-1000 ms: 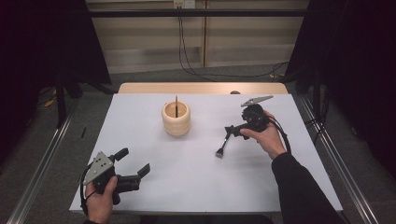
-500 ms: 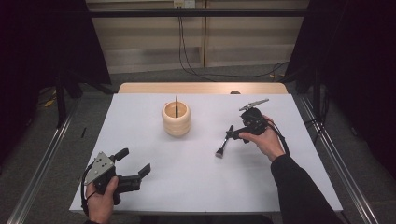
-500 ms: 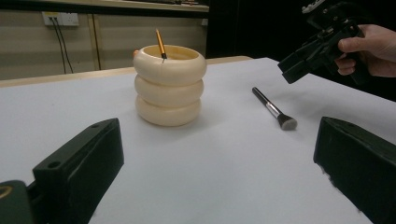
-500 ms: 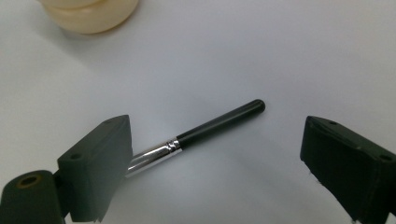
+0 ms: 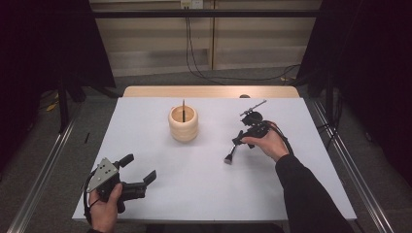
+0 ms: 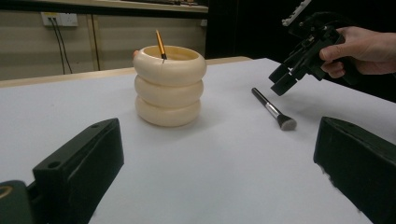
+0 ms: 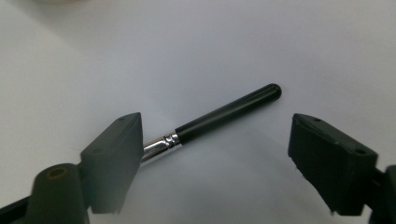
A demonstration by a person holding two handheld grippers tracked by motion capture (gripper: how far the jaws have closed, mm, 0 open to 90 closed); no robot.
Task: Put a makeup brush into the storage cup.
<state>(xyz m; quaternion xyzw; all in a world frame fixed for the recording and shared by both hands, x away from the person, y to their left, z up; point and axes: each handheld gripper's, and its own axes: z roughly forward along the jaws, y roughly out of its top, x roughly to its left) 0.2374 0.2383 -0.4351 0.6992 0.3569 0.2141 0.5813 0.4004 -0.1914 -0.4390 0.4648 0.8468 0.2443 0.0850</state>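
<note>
— Two grippers are being held over the table (image 5: pixel 145 116); how are they being kept?

— The left gripper (image 5: pixel 133 177) is being held low near the table's front left corner by the left hand (image 5: pixel 104 206), and its jaws are being kept wide apart with nothing between them. In the left gripper view they are being seen at the bottom corners, with bare table between.

— And the right gripper (image 5: pixel 237 142)?

— It is being held by the right hand (image 5: pixel 267 143) right of centre, tilted down towards the brush (image 5: pixel 230 155). Its jaws have just been closing, yet they are being kept apart: in the right gripper view the brush (image 7: pixel 219 119) is being seen lying between them on the table, and neither pad is being pressed on it. The metal band is being partly hidden behind the jaw at the left of that view; whether it is being touched there cannot be told.

— Where is the brush being seen otherwise?

— It is lying flat on the white table, right of the holder (image 5: pixel 183 124) and well apart from it. In the left gripper view the brush (image 6: pixel 271 108) is being shown with its bristle end towards the camera and its black handle pointing away, just below the right gripper (image 6: pixel 292 74).

— What is being kept in the holder?

— One thin stick (image 6: pixel 159 44) with an orange shaft is being leaned against the holder's (image 6: pixel 170 88) rim. The holder, a cream ringed pot, is standing upright near the table's middle, towards the far edge.
</note>
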